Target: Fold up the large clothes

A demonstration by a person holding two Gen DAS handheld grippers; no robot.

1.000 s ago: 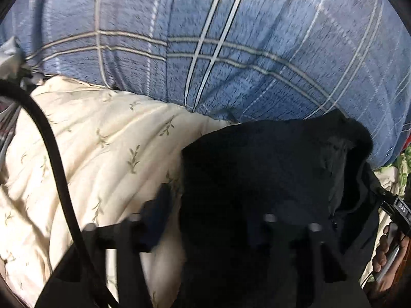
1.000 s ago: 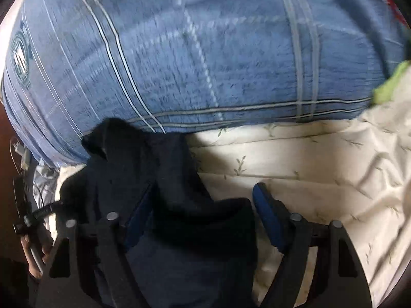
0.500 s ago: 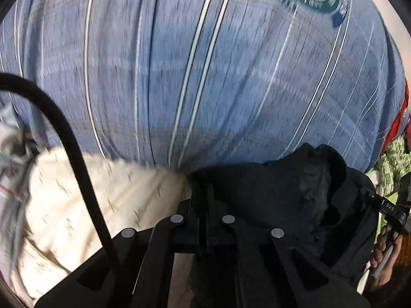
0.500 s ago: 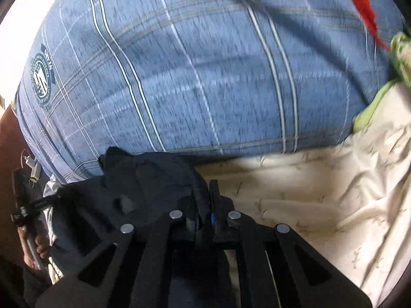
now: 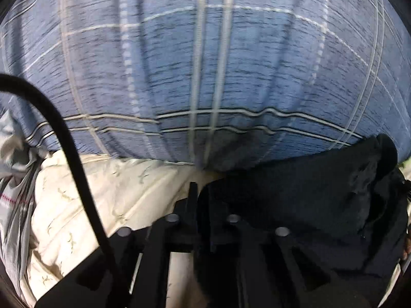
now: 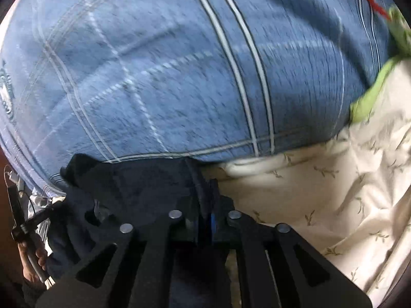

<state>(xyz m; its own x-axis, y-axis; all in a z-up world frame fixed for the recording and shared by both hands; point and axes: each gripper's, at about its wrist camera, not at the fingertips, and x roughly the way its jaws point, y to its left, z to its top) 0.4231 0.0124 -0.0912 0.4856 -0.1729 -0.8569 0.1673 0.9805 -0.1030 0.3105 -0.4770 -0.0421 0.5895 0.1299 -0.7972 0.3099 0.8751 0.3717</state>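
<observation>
A dark navy garment (image 5: pixel 308 197) lies bunched on a cream leaf-print bed cover (image 5: pixel 108 200). My left gripper (image 5: pixel 199 200) is shut on the garment's left edge; the cloth spreads to the right of it. In the right wrist view the same garment (image 6: pixel 138 187) spreads to the left, and my right gripper (image 6: pixel 206 200) is shut on its right edge, blue pads pressed together. The cloth hangs down over both sets of fingers and hides the fingertips.
A large blue plaid pillow (image 5: pixel 205 71) fills the back, close ahead of both grippers; it also shows in the right wrist view (image 6: pixel 167 77). A black cable (image 5: pixel 72 159) crosses the left. Green cloth (image 6: pixel 370 97) lies at the right. Grey cloth (image 5: pixel 15 169) lies far left.
Both grippers went from open around the garment's edges to shut on them, then moved with the cloth toward the plaid pillow.
</observation>
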